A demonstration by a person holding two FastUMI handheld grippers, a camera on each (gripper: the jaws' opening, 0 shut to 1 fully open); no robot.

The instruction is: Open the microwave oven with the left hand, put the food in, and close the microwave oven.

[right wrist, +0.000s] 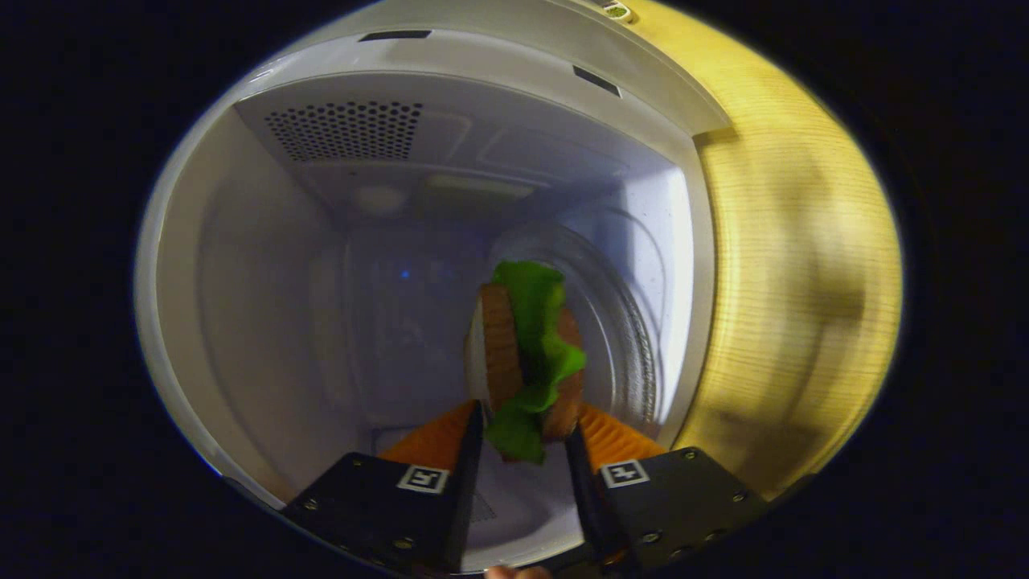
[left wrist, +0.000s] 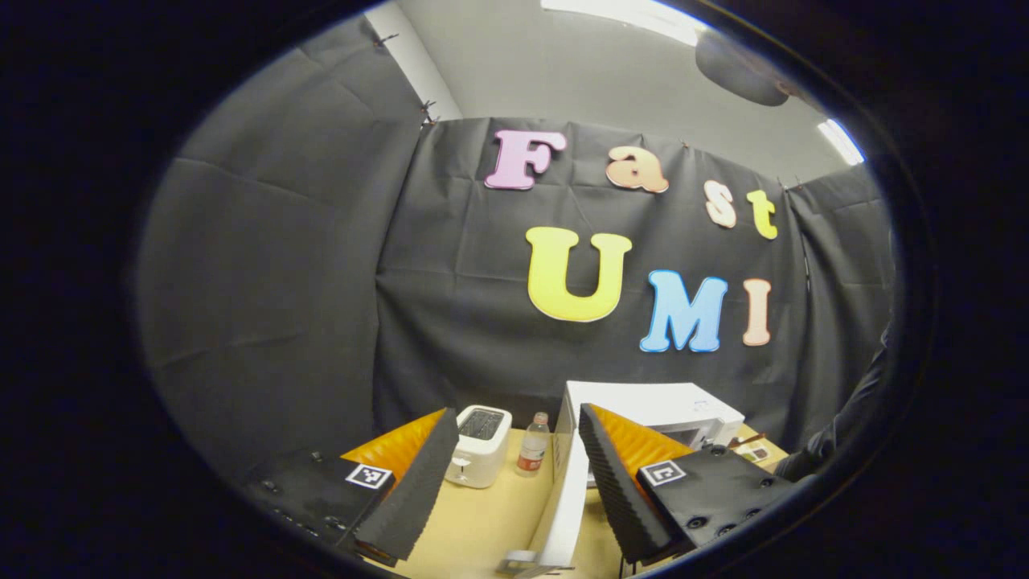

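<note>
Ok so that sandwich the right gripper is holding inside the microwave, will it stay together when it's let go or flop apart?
The sandwich looks layered: bread slices with a green leaf between, so it may splay once the right gripper opens. The leaf hangs limp below the bread, so it is probably floppy and could slip out. Held on edge over the glass turntable, it will likely tip flat rather than stand.

Microwave [left wrist: 651, 406] body partly hidden behind open door [left wrist: 567, 498] and left tool [left wrist: 514, 474] finger. Bottle [left wrist: 533, 442] label too small to tell. Sleeve [left wrist: 844, 426] right of microwave cut by edge. Food [right wrist: 526, 354] lower end hidden between right tool [right wrist: 522, 450] fingers; glass tray [right wrist: 619, 322] behind food blurred, partly covered.
</note>
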